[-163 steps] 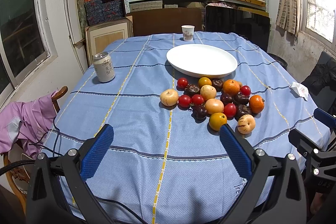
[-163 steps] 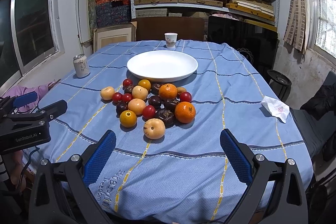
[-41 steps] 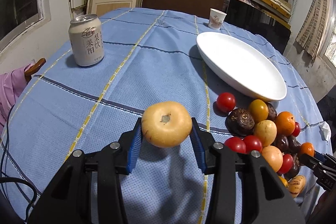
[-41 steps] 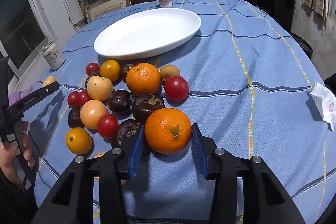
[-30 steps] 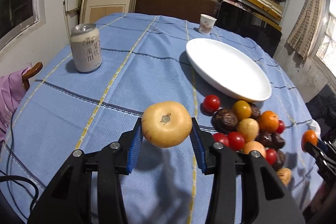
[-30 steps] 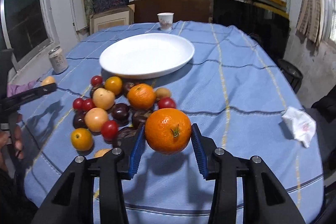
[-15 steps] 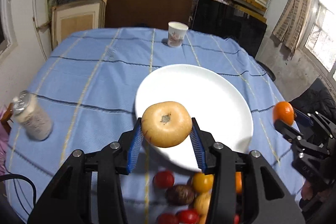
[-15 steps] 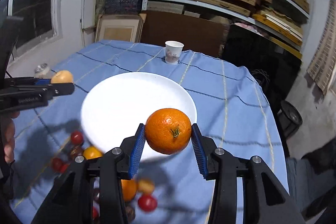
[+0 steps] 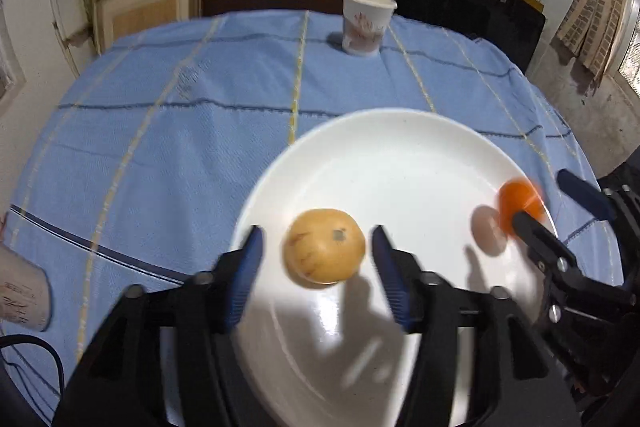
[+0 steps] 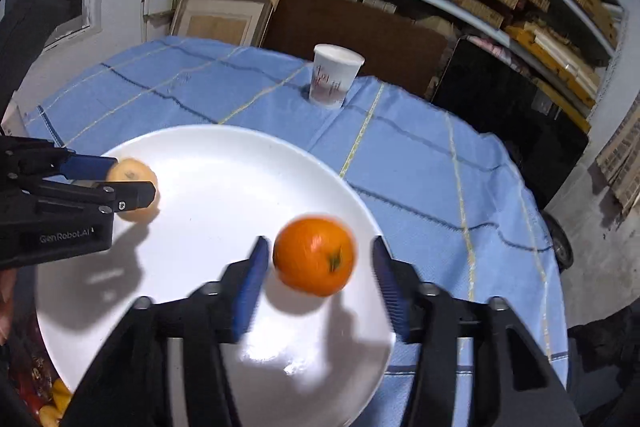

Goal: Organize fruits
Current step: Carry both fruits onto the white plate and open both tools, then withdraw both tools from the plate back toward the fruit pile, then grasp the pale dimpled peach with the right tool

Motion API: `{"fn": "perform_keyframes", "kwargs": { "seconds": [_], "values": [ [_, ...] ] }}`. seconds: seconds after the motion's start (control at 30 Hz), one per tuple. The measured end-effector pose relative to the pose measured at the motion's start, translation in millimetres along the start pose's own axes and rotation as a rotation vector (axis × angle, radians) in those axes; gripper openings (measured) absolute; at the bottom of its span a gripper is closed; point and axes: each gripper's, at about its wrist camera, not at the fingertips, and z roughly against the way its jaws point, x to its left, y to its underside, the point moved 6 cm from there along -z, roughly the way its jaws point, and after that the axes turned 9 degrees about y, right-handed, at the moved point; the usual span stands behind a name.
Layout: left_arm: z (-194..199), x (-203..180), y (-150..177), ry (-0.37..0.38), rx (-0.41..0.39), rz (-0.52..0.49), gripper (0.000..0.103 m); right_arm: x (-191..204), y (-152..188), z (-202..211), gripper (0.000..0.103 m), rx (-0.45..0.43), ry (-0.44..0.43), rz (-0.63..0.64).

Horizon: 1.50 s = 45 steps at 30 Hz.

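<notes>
In the left wrist view my left gripper point(image 9: 318, 251) is open over the white plate point(image 9: 400, 147). A tan round fruit point(image 9: 324, 246) sits between its blue pads, clear of both. In the right wrist view my right gripper point(image 10: 318, 263) is open over the same plate point(image 10: 224, 163). A blurred orange point(image 10: 315, 255) lies between its pads with gaps on both sides. The orange point(image 9: 520, 201) and right gripper show at the plate's right edge in the left view. The tan fruit point(image 10: 132, 179) and left gripper point(image 10: 132, 183) show at left in the right view.
A paper cup point(image 9: 366, 23) stands behind the plate on the blue tablecloth point(image 9: 160, 131); it also shows in the right wrist view point(image 10: 334, 75). A drink can point(image 9: 22, 301) is at the left edge. More fruits point(image 10: 44, 399) lie below the plate's near-left rim. Shelves and boxes stand behind the table.
Both grippers have moved down over the plate and opened. The tan fruit and the orange are released and now sit between the parted pads; the orange is blurred by motion.
</notes>
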Motion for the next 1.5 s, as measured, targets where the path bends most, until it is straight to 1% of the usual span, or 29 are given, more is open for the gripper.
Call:
{"fn": "perform_keyframes", "kwargs": {
  "seconds": [0.03,0.07,0.13,0.2,0.3,0.33,0.37,0.43,0.47,0.5,0.53,0.6,0.63,0.73,0.77,0.83,0.87,0.93,1.03,1.2,1.33,1.4,1.47,1.5],
  "values": [
    [10.1,-1.9,-1.7,-0.006,-0.025,-0.008,0.071,-2.2,-1.0,7.7,0.066,-0.014,0.0,-0.001],
    [19.1,-3.1,-1.9,-0.011,-0.046,-0.015,0.074,-4.9,-1.4,14.2,0.066,-0.018,-0.001,-0.008],
    [36.0,-6.2,0.8,-0.004,-0.069,-0.021,0.075,-9.1,0.8,29.7,0.066,-0.025,-0.011,-0.021],
    [55.6,-8.8,9.1,0.015,-0.082,-0.013,0.078,-10.4,6.3,46.9,0.066,-0.028,-0.024,-0.022],
    [87.6,-12.8,28.6,0.048,-0.105,-0.008,0.083,-7.9,25.1,90.8,0.066,-0.042,-0.052,-0.011],
    [100.0,-15.5,36.8,0.057,-0.116,-0.017,0.085,-6.6,32.4,104.2,0.066,-0.049,-0.06,-0.01],
    [110.5,-17.7,44.9,0.063,-0.127,-0.024,0.089,-4.5,41.4,119.6,0.066,-0.058,-0.08,-0.015],
    [140.5,-22.5,68.8,0.078,-0.176,-0.05,0.097,1.0,62.5,147.6,0.071,-0.065,-0.13,-0.028],
    [155.7,-24.4,84.6,0.08,-0.203,-0.065,0.098,5.2,78.5,164.7,0.074,-0.067,-0.146,-0.036],
    [164.9,-26.3,97.7,0.086,-0.213,-0.077,0.098,7.8,87.4,173.3,0.078,-0.07,-0.157,-0.041],
    [173.3,-27.3,112.5,0.097,-0.22,-0.088,0.098,12.9,104.6,188.5,0.08,-0.071,-0.176,-0.053],
    [183.1,-26.2,139.1,0.112,-0.235,-0.089,0.098,21.3,129.4,206.9,0.088,-0.073,-0.207,-0.07],
    [185.6,-23.3,154.9,0.114,-0.233,-0.082,0.098,27.9,147.5,217.5,0.089,-0.068,-0.222,-0.085],
    [180.7,-12.3,191.0,0.135,-0.196,-0.03,0.098,43.3,178.8,228.3,0.09,-0.034,-0.23,-0.098],
    [178.1,-8.5,201.9,0.13,-0.183,-0.013,0.098,46.7,185.1,229.2,0.09,-0.026,-0.227,-0.099],
    [172.0,-2.7,211.3,0.103,-0.173,-0.005,0.098,55.0,194.1,231.0,0.09,-0.019,-0.218,-0.093],
    [171.1,-1.8,217.0,0.09,-0.167,-0.003,0.098,57.5,195.3,231.0,0.09,-0.015,-0.207,-0.09],
    [170.7,-2.8,222.6,0.089,-0.153,-0.006,0.098,61.1,196.0,229.6,0.09,-0.007,-0.197,-0.094],
    [175.8,-4.9,230.5,0.064,-0.157,-0.022,0.098,67.8,195.1,226.7,0.09,-0.001,-0.2,-0.103],
    [183.0,-4.6,236.4,0.051,-0.158,-0.031,0.098,80.8,191.4,221.2,0.088,-0.01,-0.168,-0.082],
    [184.2,0.3,239.0,0.035,-0.16,-0.028,0.098,88.4,192.4,215.1,0.081,0.007,-0.163,-0.063],
    [183.5,2.2,239.7,0.037,-0.159,-0.023,0.098,89.4,193.8,213.1,0.073,0.016,-0.167,-0.06],
    [181.7,3.1,239.8,0.036,-0.155,-0.021,0.098,88.9,195.8,211.2,0.068,0.028,-0.168,-0.065],
    [180.7,3.1,239.9,0.036,-0.152,-0.022,0.098,88.8,196.5,209.8,0.064,0.036,-0.17,-0.067]
  ]
}}
